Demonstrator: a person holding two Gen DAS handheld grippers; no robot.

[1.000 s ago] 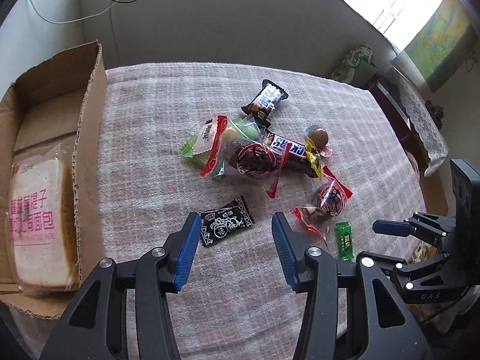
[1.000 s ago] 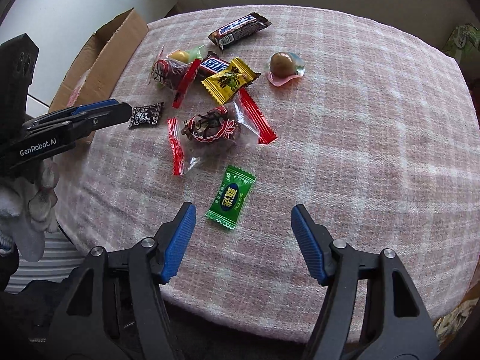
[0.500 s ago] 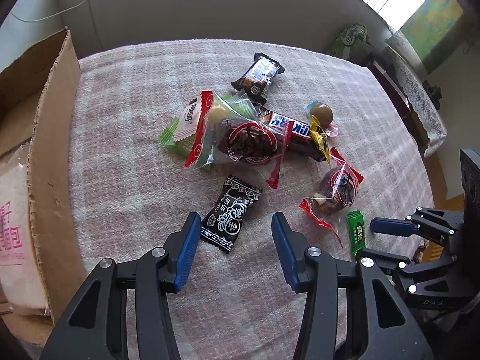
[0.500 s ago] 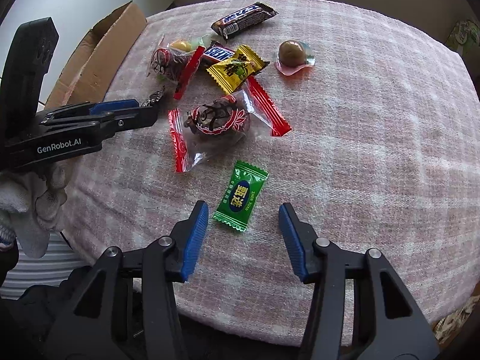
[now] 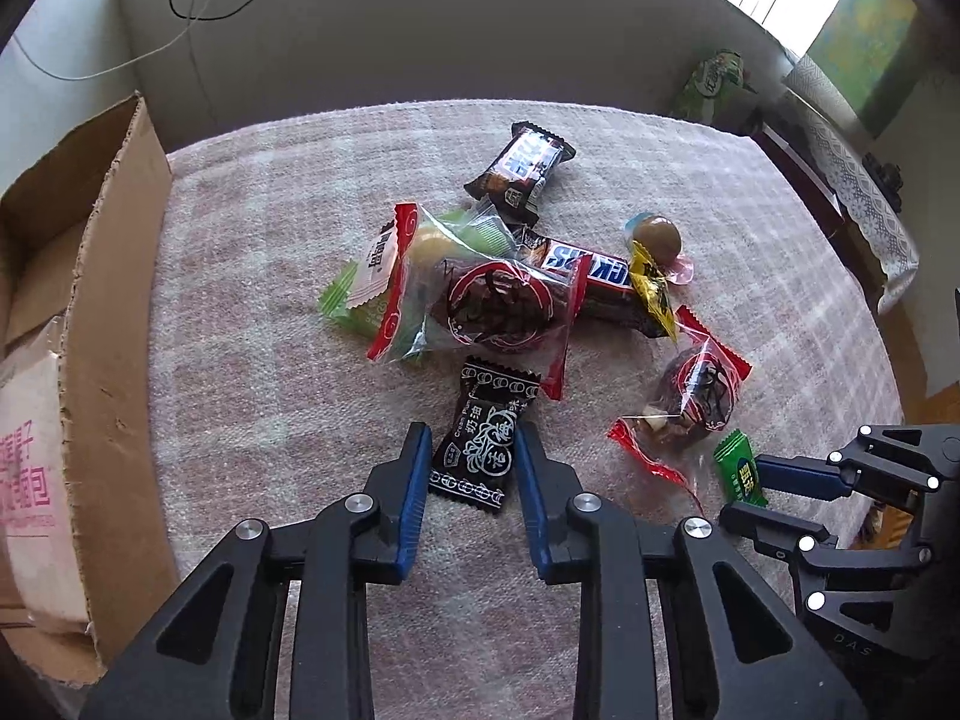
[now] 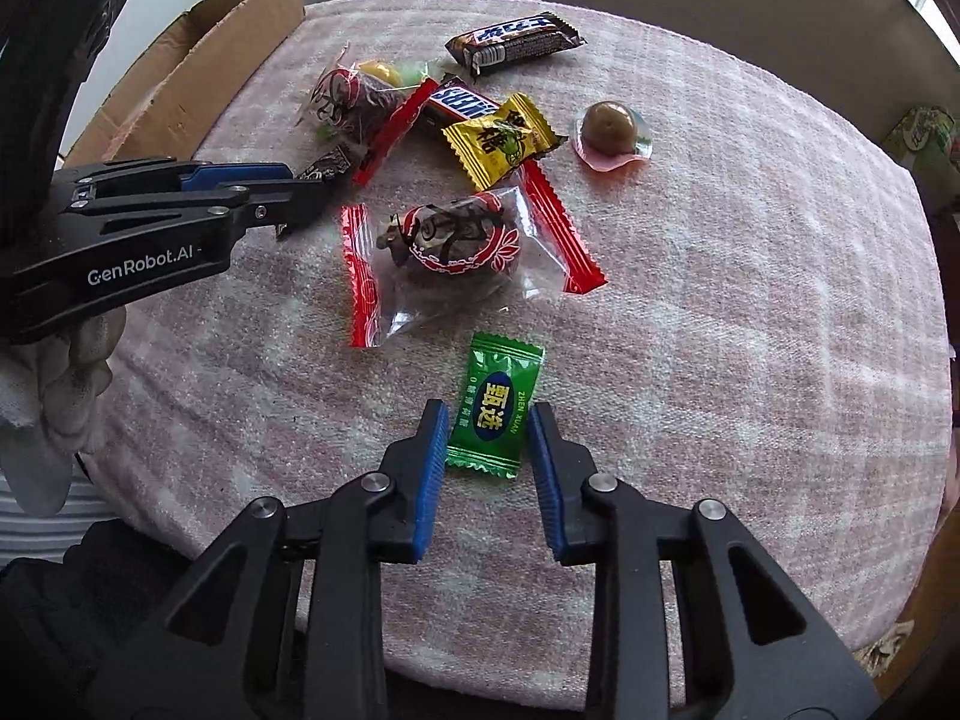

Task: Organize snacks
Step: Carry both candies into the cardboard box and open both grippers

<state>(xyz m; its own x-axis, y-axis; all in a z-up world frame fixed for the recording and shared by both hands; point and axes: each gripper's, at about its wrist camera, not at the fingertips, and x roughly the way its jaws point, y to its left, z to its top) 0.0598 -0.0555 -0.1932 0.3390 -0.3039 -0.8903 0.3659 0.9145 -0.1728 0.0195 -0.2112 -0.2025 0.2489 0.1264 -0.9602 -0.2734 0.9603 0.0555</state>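
A pink plaid tablecloth [image 5: 252, 312] carries the snacks; beside it, the left gripper [image 5: 474, 450] clamps the black candy [image 5: 483, 447], while the right gripper [image 6: 487, 441] is closing around the green candy [image 6: 497, 405].

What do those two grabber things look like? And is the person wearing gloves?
Both are black plastic claws built from open, triangle-shaped frames with silver rivets. Each has two fingers faced with ribbed blue pads. The left gripper has "GenRobot.AI" printed in white along its side, and the right gripper looks the same up close. The hand holding the left one wears a light grey knitted glove.
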